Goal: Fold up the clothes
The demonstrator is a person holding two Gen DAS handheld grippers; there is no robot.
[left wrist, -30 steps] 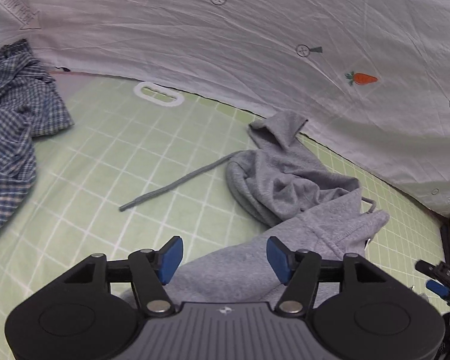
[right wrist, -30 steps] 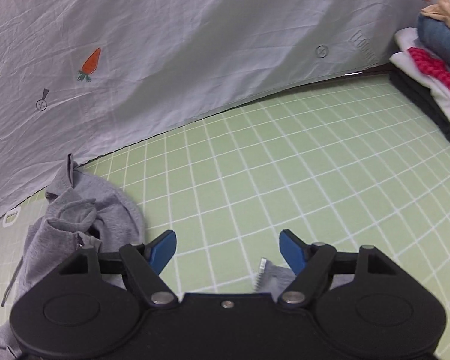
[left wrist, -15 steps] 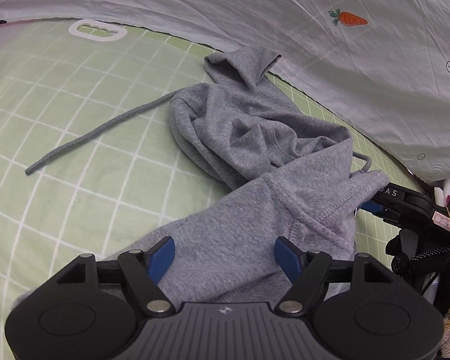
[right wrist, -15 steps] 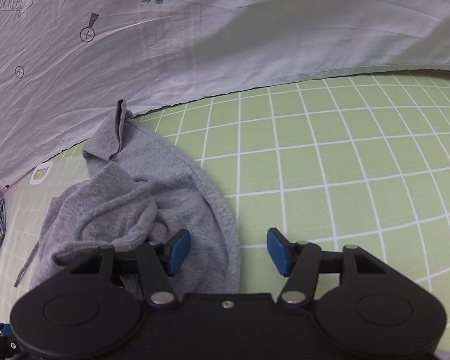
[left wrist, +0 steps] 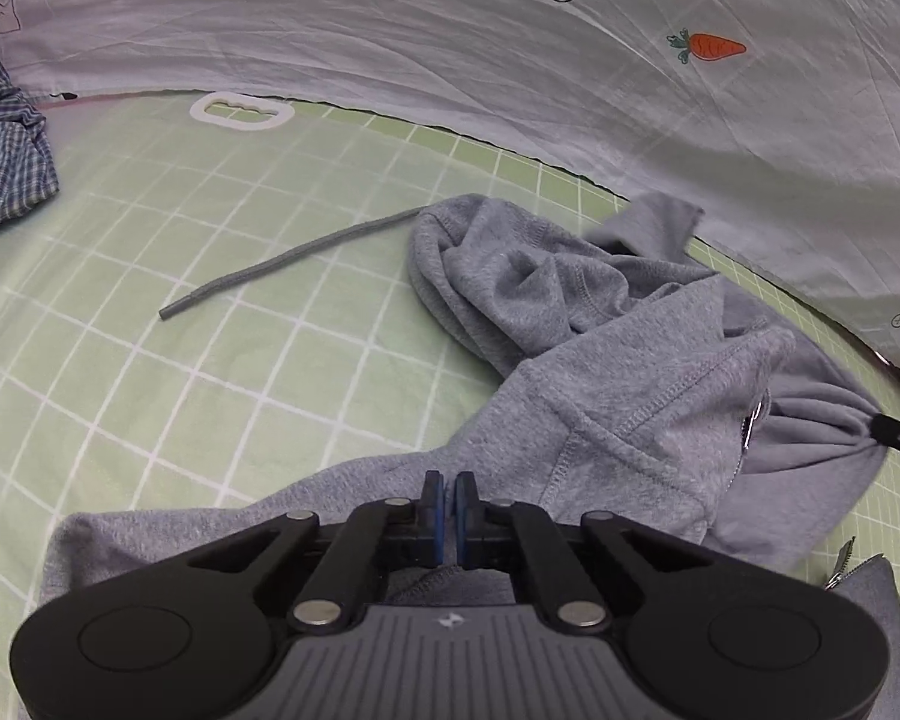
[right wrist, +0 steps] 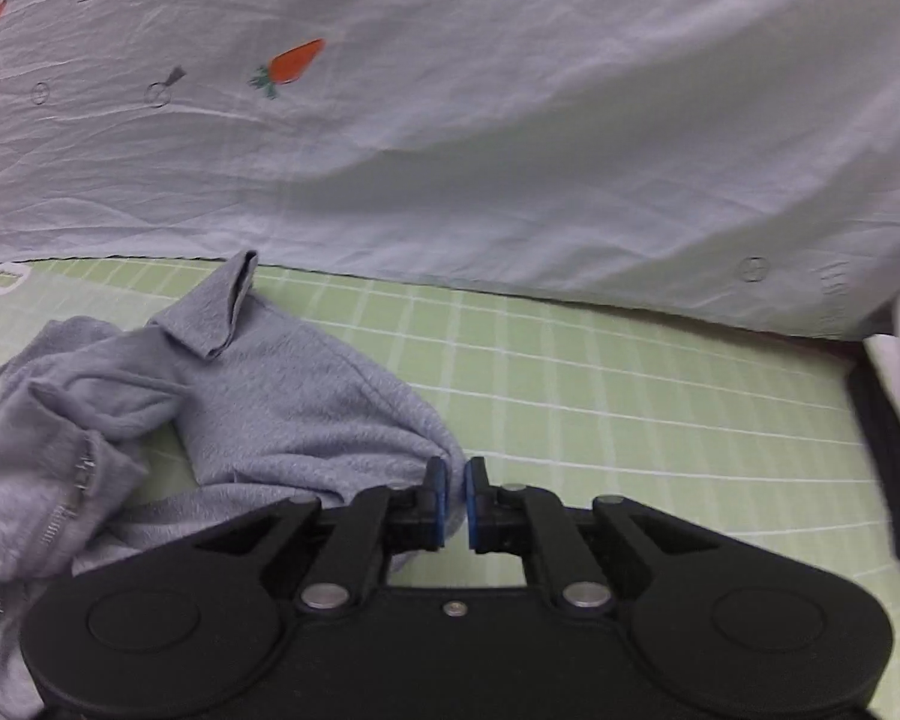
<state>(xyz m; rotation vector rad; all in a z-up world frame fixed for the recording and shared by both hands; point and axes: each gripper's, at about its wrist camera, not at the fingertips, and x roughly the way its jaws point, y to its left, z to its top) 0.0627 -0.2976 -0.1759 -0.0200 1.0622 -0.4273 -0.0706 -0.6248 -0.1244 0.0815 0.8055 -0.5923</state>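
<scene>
left wrist view: left gripper (left wrist: 449, 495) pinches hoodie (left wrist: 618, 396) hem at 6 o'clock; right gripper (right wrist: 456, 501) clamps its edge; thin bites could slip when lifted.

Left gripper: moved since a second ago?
Yes. The left gripper moved toward the grey hoodie and away from the white handle cutout; it is now shut on the hoodie.

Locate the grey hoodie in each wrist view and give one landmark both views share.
Left wrist: the hoodie fills the centre and right, running from the mat's far edge down under the left tongs.
Right wrist: it lies at left, its near edge at the right tongs.
Shared landmark: the carrot print on the white sheet, upper right in the left view, upper left in the right view.
</scene>
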